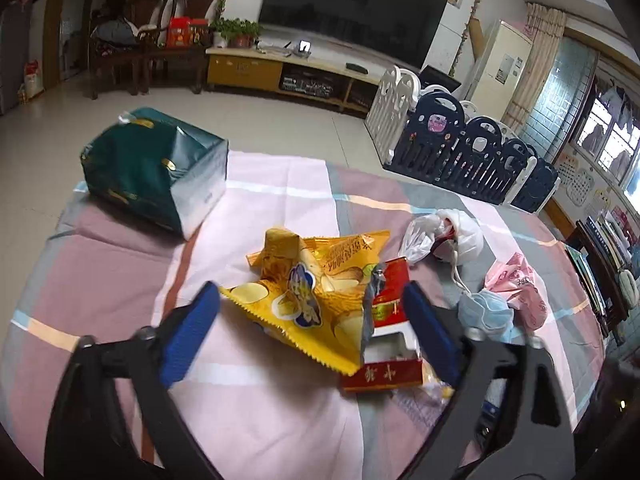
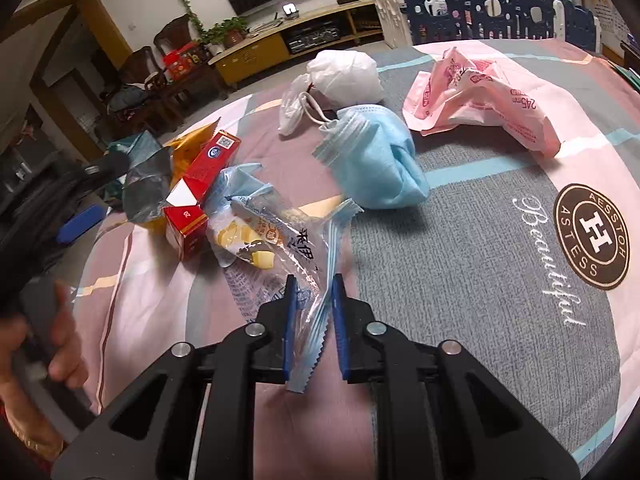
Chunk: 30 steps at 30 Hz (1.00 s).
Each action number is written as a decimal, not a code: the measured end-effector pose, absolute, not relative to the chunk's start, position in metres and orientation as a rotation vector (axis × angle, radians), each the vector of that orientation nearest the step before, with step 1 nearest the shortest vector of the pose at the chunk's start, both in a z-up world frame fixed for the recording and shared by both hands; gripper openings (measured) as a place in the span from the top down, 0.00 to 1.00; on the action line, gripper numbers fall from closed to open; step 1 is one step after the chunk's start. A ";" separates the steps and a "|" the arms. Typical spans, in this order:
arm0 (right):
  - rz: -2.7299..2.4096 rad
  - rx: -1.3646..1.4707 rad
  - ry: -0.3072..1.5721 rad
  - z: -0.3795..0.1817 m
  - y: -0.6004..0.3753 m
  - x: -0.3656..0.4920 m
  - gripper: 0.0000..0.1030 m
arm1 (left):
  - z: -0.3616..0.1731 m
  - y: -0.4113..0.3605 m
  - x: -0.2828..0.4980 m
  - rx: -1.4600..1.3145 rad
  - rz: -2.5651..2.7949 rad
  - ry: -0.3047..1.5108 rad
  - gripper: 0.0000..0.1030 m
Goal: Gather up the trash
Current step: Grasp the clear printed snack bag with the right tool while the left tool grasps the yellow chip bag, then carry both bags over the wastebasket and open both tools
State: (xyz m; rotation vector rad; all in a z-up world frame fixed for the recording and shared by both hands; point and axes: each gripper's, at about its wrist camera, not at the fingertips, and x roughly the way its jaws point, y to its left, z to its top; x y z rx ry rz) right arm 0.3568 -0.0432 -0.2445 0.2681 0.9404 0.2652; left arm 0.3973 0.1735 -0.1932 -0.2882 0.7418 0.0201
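Here the left claw (image 1: 312, 312) was spread wide around the yellow chip bag (image 1: 316, 280) and red carton (image 1: 390, 320) mid-counter. The right claw (image 2: 314, 320) pinched a clear snack wrapper (image 2: 276, 248) by its serrated edge, with bare cloth (image 2: 460, 260) to its right.

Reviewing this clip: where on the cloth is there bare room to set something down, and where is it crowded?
Bare cloth lies between the green bag and the yellow chip bag, and around the round logo right of the blue mask. Crowded: the chip bag, red box and clear wrapper overlap, with the white bag and pink wrapper beyond.
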 end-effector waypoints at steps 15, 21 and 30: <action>0.164 0.269 0.855 -0.190 -0.126 0.253 0.88 | -0.181 0.162 0.305 -0.270 0.054 0.769 0.93; 0.124 0.258 0.863 -0.184 -0.153 0.215 0.88 | -0.145 0.148 0.227 -0.259 0.111 0.685 0.94; 0.107 0.305 0.838 -0.167 -0.177 0.176 0.88 | -0.104 0.117 0.173 -0.229 0.078 0.650 0.95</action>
